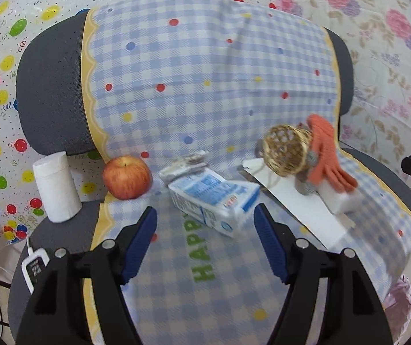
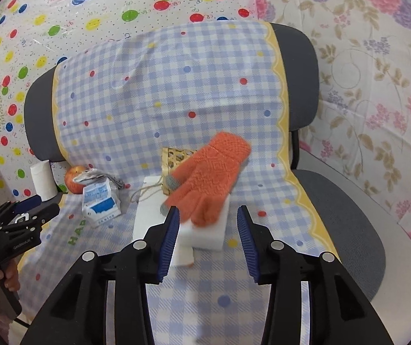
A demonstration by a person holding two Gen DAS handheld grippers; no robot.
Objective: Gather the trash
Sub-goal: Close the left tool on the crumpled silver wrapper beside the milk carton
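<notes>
Both tools stand empty. The left gripper (image 1: pixel 205 221) has its jaws parted, aimed at the milk carton (image 1: pixel 214 201) lying on its side mid-seat, not yet between the pads. The right gripper (image 2: pixel 208 227) is likewise parted, facing the white foam block (image 2: pixel 205 234) under an orange knit glove (image 2: pixel 208 178).

Judgement: the carton is the likely trash; close across its flat faces, since thin waxed card crushes. The wicker basket (image 1: pixel 287 151) is rigid and open-weave; the apple (image 1: pixel 127 177) smooth, round.
</notes>
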